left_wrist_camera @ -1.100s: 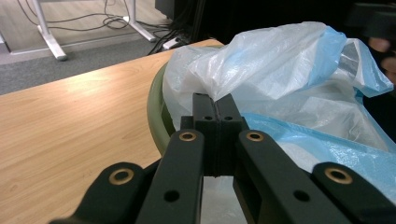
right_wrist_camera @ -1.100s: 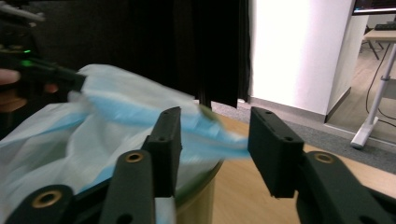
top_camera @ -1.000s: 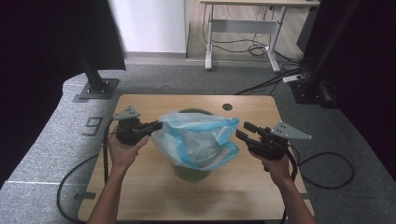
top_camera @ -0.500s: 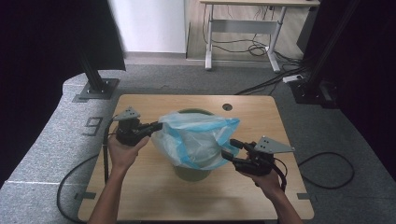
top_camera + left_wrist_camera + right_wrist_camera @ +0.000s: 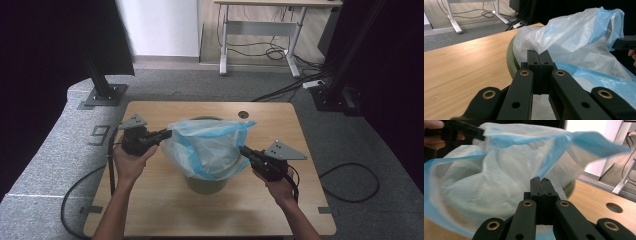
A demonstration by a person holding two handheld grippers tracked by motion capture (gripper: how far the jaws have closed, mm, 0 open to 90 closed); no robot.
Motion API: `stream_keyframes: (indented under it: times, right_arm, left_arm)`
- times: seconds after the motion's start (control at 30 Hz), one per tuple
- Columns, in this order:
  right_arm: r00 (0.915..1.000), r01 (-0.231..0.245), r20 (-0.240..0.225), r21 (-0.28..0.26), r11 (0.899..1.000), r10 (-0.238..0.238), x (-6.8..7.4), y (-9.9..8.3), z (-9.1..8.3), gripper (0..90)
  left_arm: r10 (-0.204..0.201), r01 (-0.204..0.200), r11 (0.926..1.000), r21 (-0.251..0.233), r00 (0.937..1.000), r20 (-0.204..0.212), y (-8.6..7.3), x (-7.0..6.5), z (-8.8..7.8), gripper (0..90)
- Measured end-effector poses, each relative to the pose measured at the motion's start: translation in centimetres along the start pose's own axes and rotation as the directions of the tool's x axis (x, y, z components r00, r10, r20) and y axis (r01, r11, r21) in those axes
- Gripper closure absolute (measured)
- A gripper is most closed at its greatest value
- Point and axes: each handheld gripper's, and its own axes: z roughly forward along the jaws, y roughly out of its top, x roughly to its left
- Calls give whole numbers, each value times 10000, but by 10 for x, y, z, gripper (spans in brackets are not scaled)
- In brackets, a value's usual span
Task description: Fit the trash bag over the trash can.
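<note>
A thin white and blue plastic bag [image 5: 207,145] sits loosely in a green bin [image 5: 205,185] at the middle of the wooden table [image 5: 150,200]. My left gripper [image 5: 167,133] is shut on the bag's left edge, and the film bunches at its closed jaw tips [image 5: 539,53] beside the bin rim [image 5: 510,57]. My right gripper [image 5: 243,149] is at the bag's right side. Its jaws have just been closing and now stand together [image 5: 539,180], with a blue strip of the bag [image 5: 486,185] pinched at the tips. The bag's mouth is stretched between both grippers.
A round hole [image 5: 243,114] pierces the table behind the bin. Black stand bases [image 5: 102,95] [image 5: 335,97] rest on the grey carpet at either far corner. A desk frame [image 5: 260,30] with loose cables stands farther back. A cable [image 5: 350,180] loops on the floor at right.
My right gripper came in leftward and slightly down from beside the bag to its right edge, and its jaws closed on the film. The left gripper kept its hold and place.
</note>
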Motion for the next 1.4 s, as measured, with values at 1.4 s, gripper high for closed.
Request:
stream_keyframes:
  times: [1.4]
  right_arm:
    - [9791,-1964,44,2775,9404,2032,-71,-44,78,890]
  left_arm:
    - [-2658,2563,9572,1345,9623,579,-44,68,35,899]
